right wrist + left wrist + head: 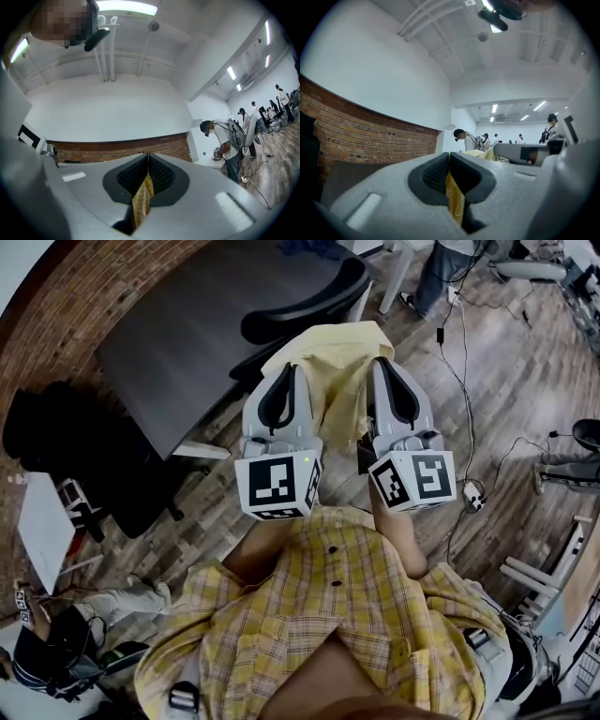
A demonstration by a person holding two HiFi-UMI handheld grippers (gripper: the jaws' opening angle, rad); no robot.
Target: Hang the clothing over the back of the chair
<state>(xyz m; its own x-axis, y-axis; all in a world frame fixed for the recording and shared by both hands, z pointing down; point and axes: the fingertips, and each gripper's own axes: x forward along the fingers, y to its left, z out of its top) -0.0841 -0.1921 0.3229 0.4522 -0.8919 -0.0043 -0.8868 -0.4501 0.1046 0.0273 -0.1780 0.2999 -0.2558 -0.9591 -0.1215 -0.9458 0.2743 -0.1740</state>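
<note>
From the head view, the yellow plaid shirt (342, 606) spreads soft and rumpled toward 6 o'clock, with dark round buttons (331, 548) down its front. Its paler top is bunched between the left gripper (284, 381) and the right gripper (392, 376). The black, curved-back chair (305, 301) stands at 12 o'clock, apart from the cloth, beside a smooth dark table (178, 343) at 10 o'clock. Only the gripper views show the pinch. The left gripper (450, 161) is clenched on a thin woven fold of the shirt (454, 197) between ribbed black pads (433, 173), with a brick wall (370, 136) behind. The right gripper (147, 161) likewise grasps a checked strip (142, 199).
</note>
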